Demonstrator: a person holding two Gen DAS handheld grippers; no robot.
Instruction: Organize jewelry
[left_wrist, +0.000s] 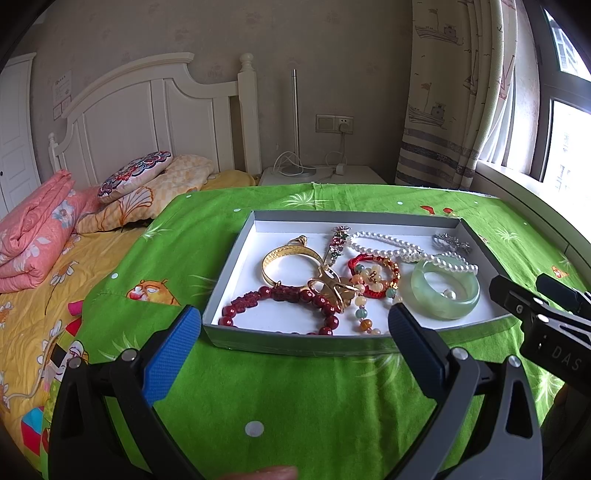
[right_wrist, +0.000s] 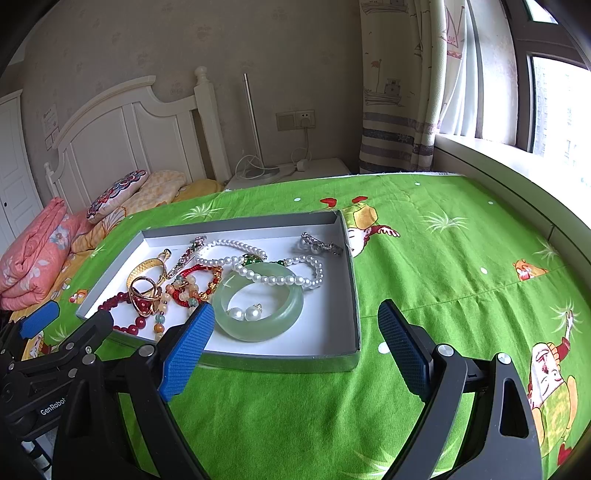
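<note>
The jewelry lay tangled in a shallow tray (left_wrist: 236, 254) on the green-clothed counter (left_wrist: 295, 398). Both claws, left (left_wrist: 294, 326) and right (right_wrist: 295, 323), were held released, empty. The red bead bracelet (right_wrist: 125, 326) was partly hidden.

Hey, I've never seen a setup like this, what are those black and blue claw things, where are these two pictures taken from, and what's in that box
Those claws are two handheld grippers, one in each of a person's hands; there is no robot arm. Each carries a wide-angle camera looking along its fingers, so one picture comes from the left gripper and the other from the right gripper. Both are open and hold nothing.

On a green cartoon-print cloth sits a shallow grey box with a white floor. In it lie a pale green bangle with two loose pearls inside its ring, a pearl strand, a gold bangle, a dark red bead bracelet and several smaller pieces tangled together.
</note>
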